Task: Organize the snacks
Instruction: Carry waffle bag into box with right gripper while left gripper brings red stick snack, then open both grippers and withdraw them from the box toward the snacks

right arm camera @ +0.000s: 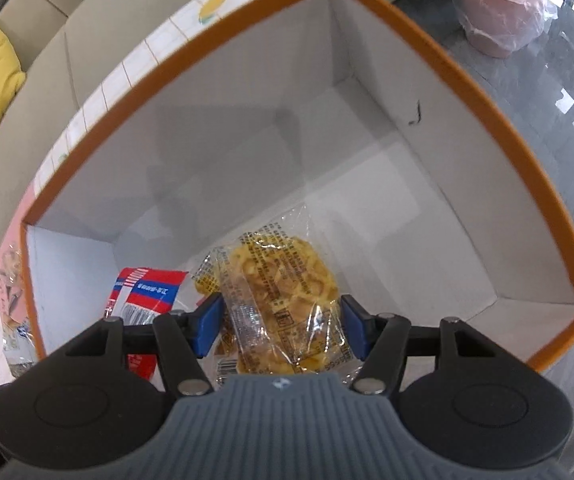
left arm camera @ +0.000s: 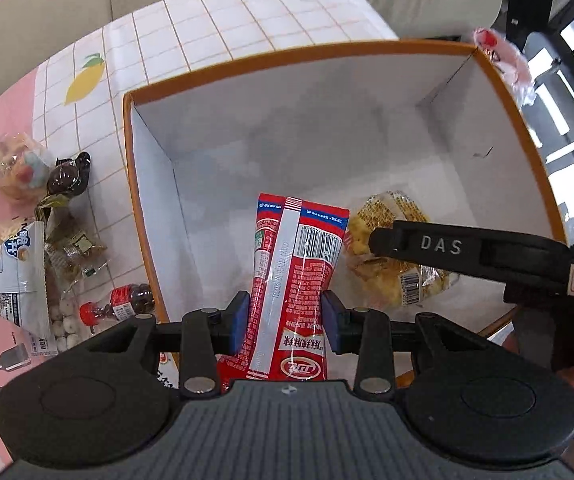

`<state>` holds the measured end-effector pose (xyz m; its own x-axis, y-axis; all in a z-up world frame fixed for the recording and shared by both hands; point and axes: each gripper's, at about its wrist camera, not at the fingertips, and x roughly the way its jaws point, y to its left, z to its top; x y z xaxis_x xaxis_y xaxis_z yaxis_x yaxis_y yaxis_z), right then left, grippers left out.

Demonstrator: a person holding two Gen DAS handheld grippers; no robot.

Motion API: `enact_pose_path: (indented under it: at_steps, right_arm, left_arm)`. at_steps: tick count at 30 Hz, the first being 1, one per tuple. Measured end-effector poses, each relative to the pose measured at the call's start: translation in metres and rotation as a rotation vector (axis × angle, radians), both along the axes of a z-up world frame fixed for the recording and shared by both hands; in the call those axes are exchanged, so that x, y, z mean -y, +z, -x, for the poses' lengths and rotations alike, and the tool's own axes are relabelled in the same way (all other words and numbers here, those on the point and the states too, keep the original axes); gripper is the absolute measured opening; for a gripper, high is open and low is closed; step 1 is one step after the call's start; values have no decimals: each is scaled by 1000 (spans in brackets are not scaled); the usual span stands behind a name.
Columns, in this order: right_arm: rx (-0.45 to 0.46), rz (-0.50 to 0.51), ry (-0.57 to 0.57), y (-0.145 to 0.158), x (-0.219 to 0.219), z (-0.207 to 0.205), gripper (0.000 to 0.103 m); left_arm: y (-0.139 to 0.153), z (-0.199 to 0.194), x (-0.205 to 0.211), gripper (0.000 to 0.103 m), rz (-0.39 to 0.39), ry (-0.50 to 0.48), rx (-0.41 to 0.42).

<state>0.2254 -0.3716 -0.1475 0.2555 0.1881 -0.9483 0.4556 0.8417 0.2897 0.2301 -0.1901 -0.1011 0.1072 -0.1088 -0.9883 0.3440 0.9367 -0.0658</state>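
Both over the orange-rimmed box (right arm camera: 467, 92): left gripper (left arm camera: 285, 316) fingers clamp the red packet (left arm camera: 299, 264), right gripper (right arm camera: 283, 326) fingers clamp the yellow snack bag (right arm camera: 283, 280); lower near the floor, release flat, side by side.

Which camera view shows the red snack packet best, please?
The left wrist view shows the red snack packet best: it stands between the left gripper's fingers, barcode and print visible. The right wrist view shows only its upper end at the left, partly hidden behind the right gripper.
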Motion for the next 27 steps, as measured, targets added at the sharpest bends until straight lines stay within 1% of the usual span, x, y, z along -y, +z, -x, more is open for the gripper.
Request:
enact_pose_path:
  at_steps: [6, 9, 12, 13, 14, 17, 19, 21, 25, 27]
  right_arm:
    - [-37, 9, 13, -7, -5, -6, 63]
    - [-34, 4, 6, -8, -3, -7, 67]
    - [-32, 6, -1, -10, -4, -12, 69]
    - [-31, 3, -2, -10, -4, -12, 69]
    - [-32, -6, -1, -10, -3, -12, 70]
    - [-41, -47, 6, -15, -5, -11, 70]
    - [-43, -80, 8, -19, -9, -13, 69]
    - [-44, -106, 12, -25, -13, -14, 64]
    - [-48, -126, 23, -36, -19, -16, 52]
    - [-42, -136, 30, -39, -22, -18, 51]
  left_arm:
    - [-5, -1, 3, 46, -40, -9, -37]
    - [-7, -1, 2, 50, -37, -10, -45]
    - [-6, 1, 1, 51, -31, -17, -35]
    - [-5, 1, 0, 53, -30, -16, -33]
    - [-4, 1, -1, 56, -27, -17, -30]
    - [3, 4, -4, 58, -19, -31, -12]
    - [11, 8, -7, 58, -15, -45, 6]
    - [19, 9, -13, 58, -9, -43, 21]
    - [33, 11, -30, 58, 20, -21, 37]
    - [41, 12, -39, 58, 33, -7, 49]
